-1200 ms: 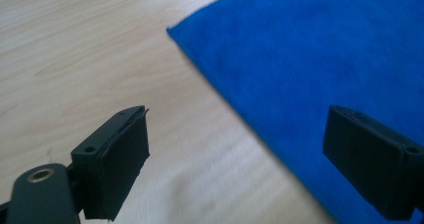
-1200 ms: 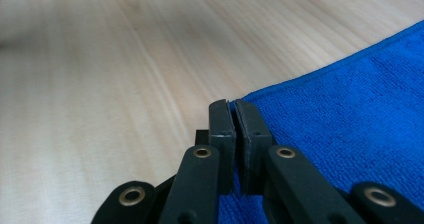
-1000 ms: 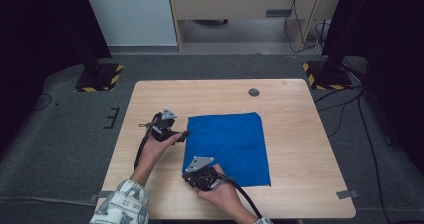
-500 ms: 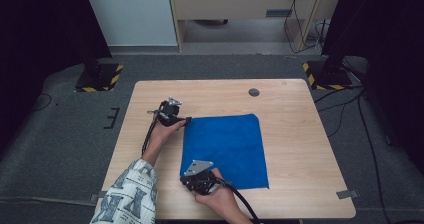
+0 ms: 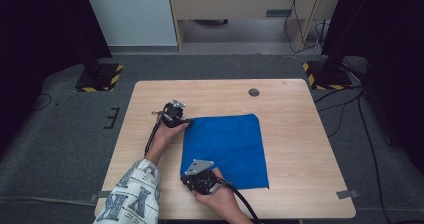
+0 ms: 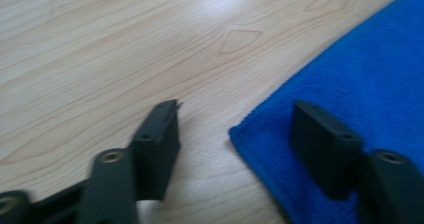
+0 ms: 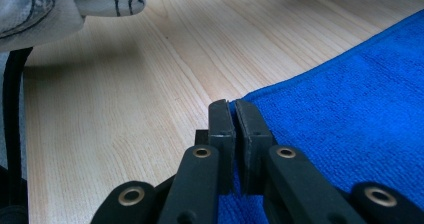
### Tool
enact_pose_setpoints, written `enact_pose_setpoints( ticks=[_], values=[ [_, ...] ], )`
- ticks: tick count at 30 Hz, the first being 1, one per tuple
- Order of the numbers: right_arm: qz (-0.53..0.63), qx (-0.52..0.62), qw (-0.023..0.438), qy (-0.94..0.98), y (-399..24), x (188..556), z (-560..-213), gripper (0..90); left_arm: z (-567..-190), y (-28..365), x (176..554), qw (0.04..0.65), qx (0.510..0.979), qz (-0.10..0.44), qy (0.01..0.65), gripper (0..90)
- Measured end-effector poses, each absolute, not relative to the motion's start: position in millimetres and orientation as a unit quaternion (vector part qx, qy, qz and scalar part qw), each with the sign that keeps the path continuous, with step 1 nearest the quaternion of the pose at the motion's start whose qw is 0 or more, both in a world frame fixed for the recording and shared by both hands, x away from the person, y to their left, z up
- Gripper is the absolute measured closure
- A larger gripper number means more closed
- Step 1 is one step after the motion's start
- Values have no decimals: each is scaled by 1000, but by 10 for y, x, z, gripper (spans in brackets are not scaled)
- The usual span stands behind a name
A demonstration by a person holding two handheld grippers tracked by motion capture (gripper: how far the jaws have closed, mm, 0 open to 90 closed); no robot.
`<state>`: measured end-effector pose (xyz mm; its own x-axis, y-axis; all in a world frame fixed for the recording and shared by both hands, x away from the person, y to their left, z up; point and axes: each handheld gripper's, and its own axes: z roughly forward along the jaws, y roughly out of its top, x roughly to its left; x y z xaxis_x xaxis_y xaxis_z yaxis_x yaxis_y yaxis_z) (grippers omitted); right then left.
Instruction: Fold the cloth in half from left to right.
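A: Left gripper view first; the left gripper (image 6: 235,129) has its jaws spread, and they have just been closing in; the far-left corner of the blue cloth (image 6: 360,84) pokes into the gap between them, nearer the right-hand jaw; the other jaw stands on bare table (image 6: 100,44); neither jaw presses the fabric yet.

B: And from above?

A: High view; cloth (image 5: 225,149) lies flat and square near the middle of the table (image 5: 300,114), edges running with the table's edges; left gripper (image 5: 186,120) sits at the far-left corner; right gripper (image 5: 192,176) at the near-left corner, so each hand has its own corner of the left edge.

B: State of the right one?

A: Right gripper view; right gripper (image 7: 234,106) has jaws pressed together on the hem of the cloth (image 7: 350,99); a thin blue line shows between them; corner pinched, I judge; patterned sleeve (image 7: 60,4) at upper left.

B: What does the next move turn on?

A: Corner lies slightly off-centre in the left jaws; closing should catch it, though the grip may bite thin; once both corners are held, the left edge can lift and fold over toward the right side, probably.
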<state>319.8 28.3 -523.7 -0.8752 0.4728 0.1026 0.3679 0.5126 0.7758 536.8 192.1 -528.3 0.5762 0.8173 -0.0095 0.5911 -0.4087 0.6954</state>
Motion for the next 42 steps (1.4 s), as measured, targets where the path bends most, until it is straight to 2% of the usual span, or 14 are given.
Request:
enact_pose_setpoints(
  ticks=[3, 8, 9, 17, 29, 42],
  values=[
    [431, 243, 62, 867, 286, 3192, -5226, 867, -5262, 1875, 5339, 336, 831, 158, 414, 615],
    [429, 242, 64, 868, 295, 3182, -5210, 867, -5244, 1813, 5314, 339, 831, 143, 418, 836],
    [429, 242, 63, 868, 299, 3181, -5208, 867, -5244, 1801, 5313, 341, 829, 140, 421, 856],
    [433, 245, 76, 864, 286, 3155, -5143, 869, -5097, 1804, 5298, 365, 812, 158, 428, 868],
    [445, 247, 91, 856, 298, 3110, -5025, 873, -4835, 1834, 5280, 371, 810, 162, 424, 872],
    [454, 238, 99, 853, 559, 3083, -4938, 874, -4782, 2135, 5262, 365, 807, 166, 433, 872]
  ],
)
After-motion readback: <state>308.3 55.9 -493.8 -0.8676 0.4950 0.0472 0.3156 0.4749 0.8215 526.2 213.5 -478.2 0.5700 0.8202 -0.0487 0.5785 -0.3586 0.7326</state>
